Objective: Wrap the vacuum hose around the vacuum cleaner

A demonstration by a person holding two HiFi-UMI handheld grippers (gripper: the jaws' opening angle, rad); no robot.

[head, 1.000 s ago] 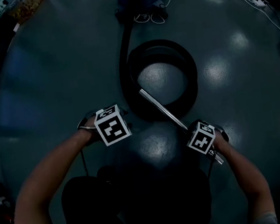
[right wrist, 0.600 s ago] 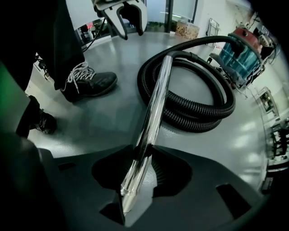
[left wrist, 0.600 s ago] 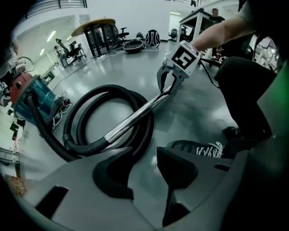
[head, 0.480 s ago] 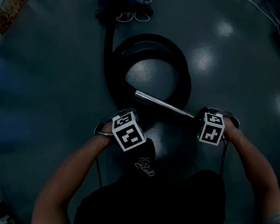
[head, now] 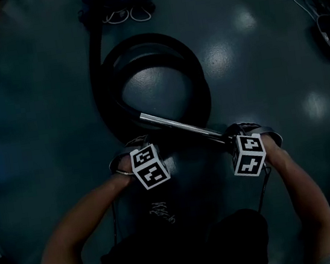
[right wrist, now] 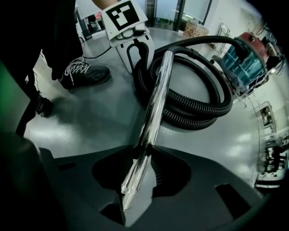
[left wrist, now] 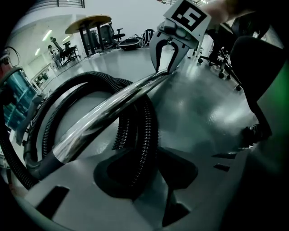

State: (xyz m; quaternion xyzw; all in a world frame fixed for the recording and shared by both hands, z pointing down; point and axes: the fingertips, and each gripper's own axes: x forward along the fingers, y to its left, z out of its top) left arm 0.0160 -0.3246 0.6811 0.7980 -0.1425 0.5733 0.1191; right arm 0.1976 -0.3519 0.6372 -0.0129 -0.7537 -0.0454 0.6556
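While the right gripper (right wrist: 137, 162), jaws just closing, clamps the metal tube (right wrist: 156, 99), the left gripper (left wrist: 140, 176) straddles the hose (left wrist: 135, 135), open.

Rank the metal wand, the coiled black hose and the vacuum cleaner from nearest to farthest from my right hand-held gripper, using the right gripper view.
1. metal wand: gripped between the jaws of the right hand-held gripper, which have just been closing.
2. coiled black hose: on the floor beyond, centre right.
3. vacuum cleaner: farthest, upper right.
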